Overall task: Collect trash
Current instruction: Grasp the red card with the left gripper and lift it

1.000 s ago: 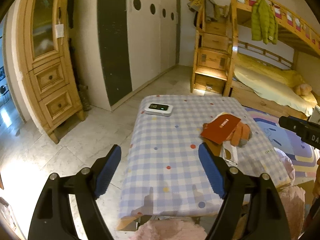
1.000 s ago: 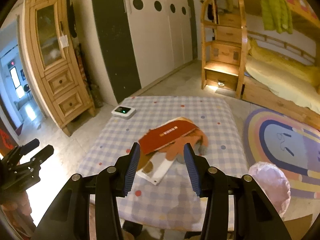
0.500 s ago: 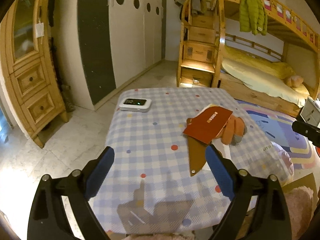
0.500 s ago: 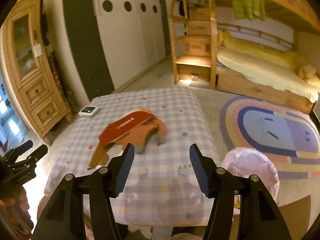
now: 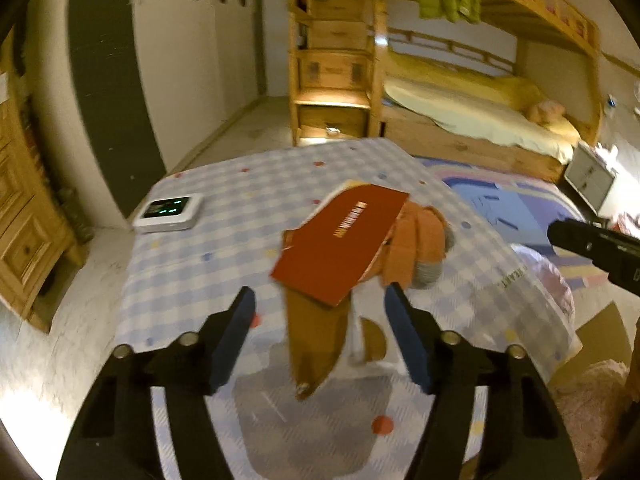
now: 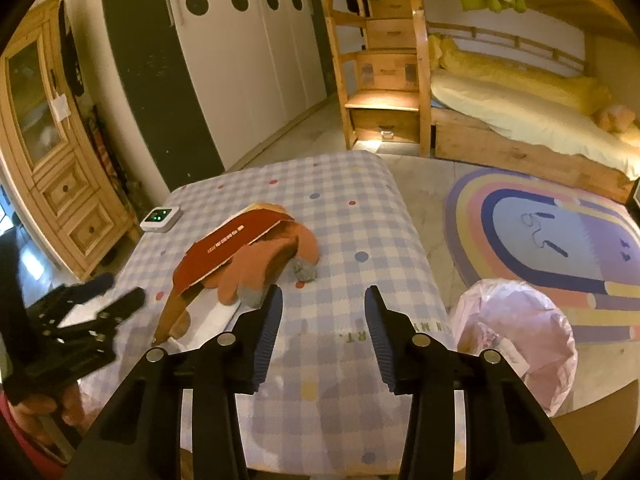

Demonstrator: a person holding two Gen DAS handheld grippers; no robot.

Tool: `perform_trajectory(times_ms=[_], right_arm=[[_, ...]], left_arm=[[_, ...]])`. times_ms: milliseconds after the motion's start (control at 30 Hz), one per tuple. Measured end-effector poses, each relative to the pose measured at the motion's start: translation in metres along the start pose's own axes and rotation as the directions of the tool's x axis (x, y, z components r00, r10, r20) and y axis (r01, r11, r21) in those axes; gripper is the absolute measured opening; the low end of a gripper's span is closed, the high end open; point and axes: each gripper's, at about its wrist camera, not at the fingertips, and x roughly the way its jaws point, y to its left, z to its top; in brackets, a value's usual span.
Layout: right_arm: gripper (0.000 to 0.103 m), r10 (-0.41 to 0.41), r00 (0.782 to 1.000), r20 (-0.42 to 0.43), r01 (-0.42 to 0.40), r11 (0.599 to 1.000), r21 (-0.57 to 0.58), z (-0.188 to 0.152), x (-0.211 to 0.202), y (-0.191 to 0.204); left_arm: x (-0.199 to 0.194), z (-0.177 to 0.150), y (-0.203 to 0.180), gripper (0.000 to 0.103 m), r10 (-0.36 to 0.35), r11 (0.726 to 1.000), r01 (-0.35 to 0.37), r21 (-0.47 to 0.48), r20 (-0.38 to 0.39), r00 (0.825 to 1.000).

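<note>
Both grippers (image 5: 320, 308) (image 6: 323, 304) spread, gripping nothing; pink-lined bin (image 6: 516, 340) holds crumpled scraps

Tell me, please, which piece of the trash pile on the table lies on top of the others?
The red card with gold lettering: it lies flat over the brown paper and the orange glove, both sticking out from under it.

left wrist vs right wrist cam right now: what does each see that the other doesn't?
Only left wrist: the open left gripper aimed at the brown cardboard strip, and a white box leaning by the bed.

Only right wrist: the open right gripper over bare cloth, and the whole pink-lined trash bin on the floor right of the table.

Both: the checked tablecloth, red cardboard envelope, orange glove, white device with green lights.
</note>
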Motion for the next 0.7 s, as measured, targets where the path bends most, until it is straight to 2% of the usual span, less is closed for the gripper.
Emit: perform_trajectory(times_ms=[467,600,700], right_arm=[[0.045,0.026,0.999,-0.034,-0.025,0.999,0.034,0.004,0.021,-0.007],[0.045,0.025,0.999,-0.044,-0.023,0.999,0.038,0.002,0.023,-0.009],[0.045,0.028,0.998,-0.052,-0.026,0.999,0.038,-0.001,0.024,-0.008]], left_arm=[[0.067,0.012,-0.014,0.065,0.007,0.997,0.002,0.08,-0.11,0.994],[0.073,0.013,-0.016,0.054,0.035,0.993,-0.023,0.112,-0.104,0.994],[0.07,0.015,-0.015,0.046,0.023,0.994,-0.013,0.105,-0.098,0.995]])
